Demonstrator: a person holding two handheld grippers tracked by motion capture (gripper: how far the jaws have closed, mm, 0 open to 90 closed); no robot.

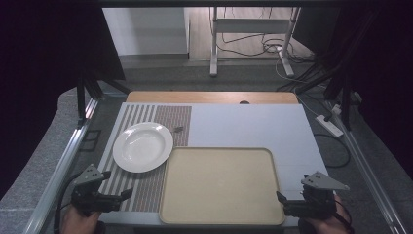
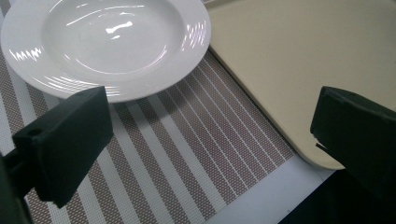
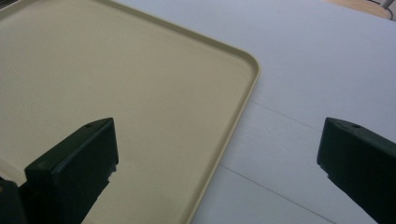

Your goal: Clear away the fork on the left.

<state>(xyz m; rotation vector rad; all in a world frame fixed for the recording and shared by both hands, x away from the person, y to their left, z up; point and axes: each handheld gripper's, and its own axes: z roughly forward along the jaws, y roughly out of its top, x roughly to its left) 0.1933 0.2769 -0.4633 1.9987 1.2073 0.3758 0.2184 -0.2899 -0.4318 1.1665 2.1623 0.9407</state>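
The left hand-held gripper [image 1: 127, 194] hangs low over the striped placemat [image 2: 187, 154], and its two black jaws are spread wide with nothing between them. The white plate [image 2: 105, 44] sits just ahead of it, a little to one side, resting on the placemat. The plate's rim lies very close to the beige tray [image 1: 221, 187], maybe touching it; I cannot tell for sure.

The right hand-held gripper [image 1: 280, 197] is spread wide too and holds nothing. It waits over the near corner of the tray, with the tray's edge running between its jaws. The white worktop [image 3: 317, 74] lies past that edge.

I think the job is to get the plate onto the tray, and the left hand-held gripper looks like the one to do it, since the plate is closest to it.

To do it well, the left hand-held gripper should go forward slowly to the nearest bit of the rim. One jaw should slide under the rim and the other should come over the top. Then it should squeeze firmly, because the plate is shiny and smooth and could slip. It should lift the plate high enough to clear the tray's raised edge, keep it flat, and set it down gently. The right hand-held gripper could hold the tray steady.
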